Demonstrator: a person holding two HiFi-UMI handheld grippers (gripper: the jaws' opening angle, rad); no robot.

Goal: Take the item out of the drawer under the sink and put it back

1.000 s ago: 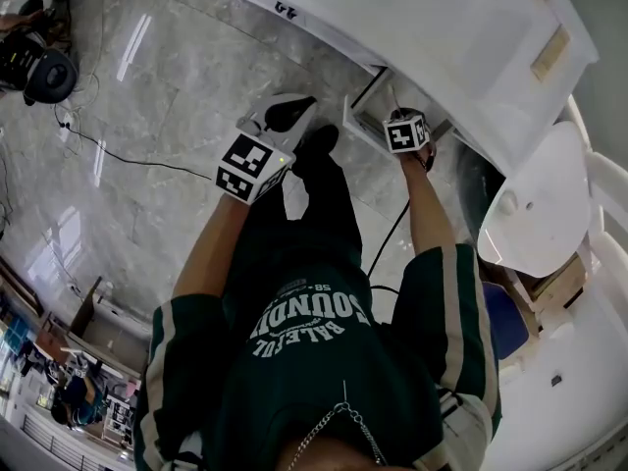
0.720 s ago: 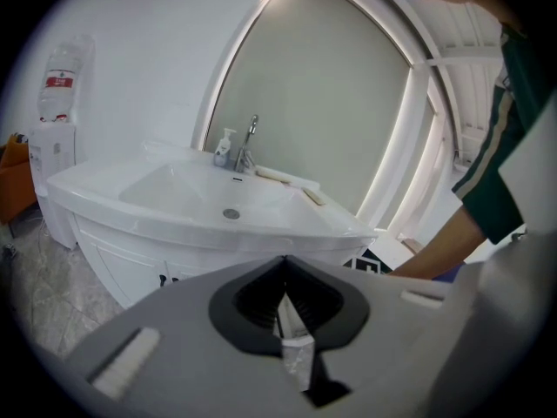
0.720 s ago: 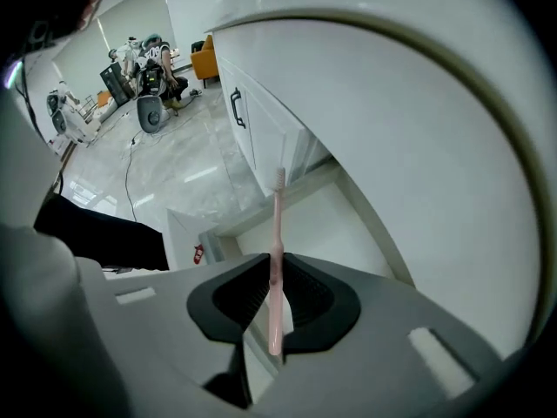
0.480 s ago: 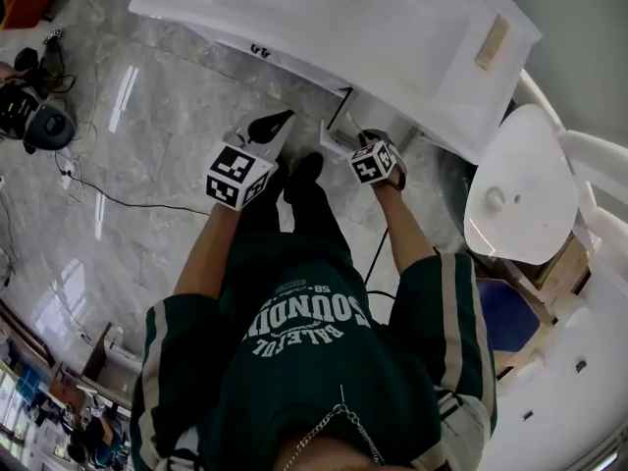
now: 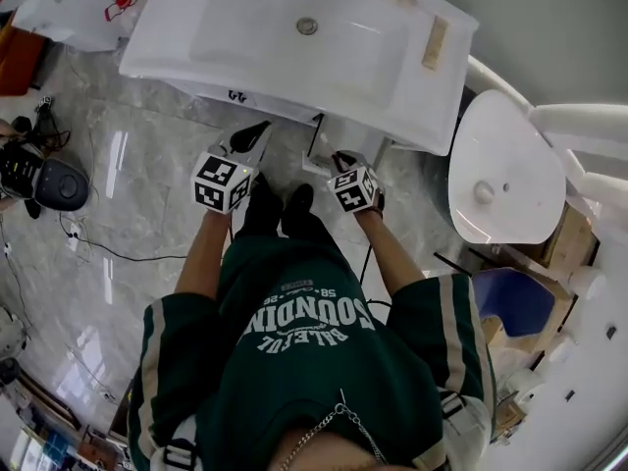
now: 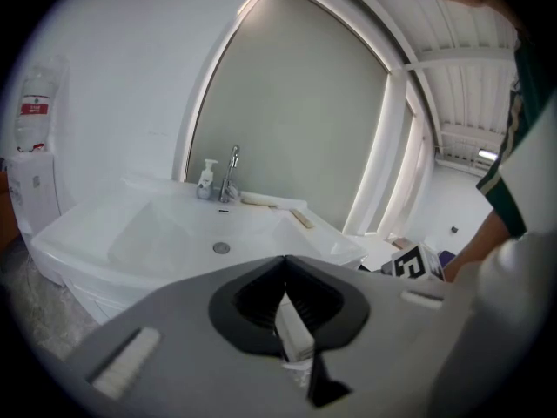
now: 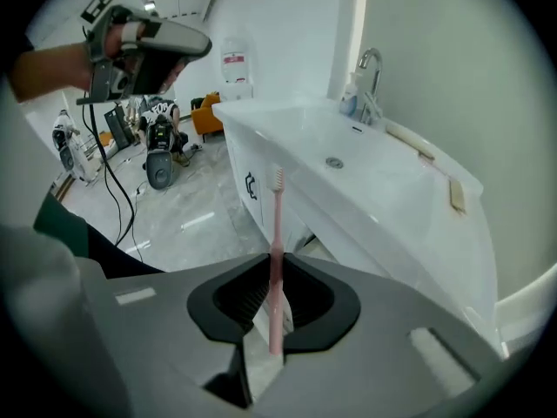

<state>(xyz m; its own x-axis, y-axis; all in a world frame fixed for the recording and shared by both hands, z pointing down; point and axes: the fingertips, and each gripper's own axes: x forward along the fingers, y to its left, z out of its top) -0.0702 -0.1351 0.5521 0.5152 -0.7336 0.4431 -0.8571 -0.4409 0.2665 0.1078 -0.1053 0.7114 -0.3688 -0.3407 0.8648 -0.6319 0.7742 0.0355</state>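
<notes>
My right gripper (image 7: 274,307) is shut on a pink toothbrush (image 7: 277,233), which stands up from the jaws with its bristles on top. In the head view this gripper (image 5: 339,160) hangs just in front of the open white drawer (image 5: 316,162) under the white sink (image 5: 304,67). The sink's rim hides most of the drawer. My left gripper (image 5: 255,135) is held to the left of the drawer, below the sink's front edge. In its own view the left gripper (image 6: 287,320) is shut with nothing in it and looks over the basin (image 6: 174,229).
A white toilet (image 5: 500,165) stands right of the sink, with a blue bin (image 5: 515,302) nearer me. A tap and soap bottle (image 6: 222,177) sit at the back of the basin. On the marble floor to the left are a black device (image 5: 59,184) and cables.
Both grippers have risen from beside the drawer, the right one more than the left. The head view has swung up, so the whole sink now shows.
</notes>
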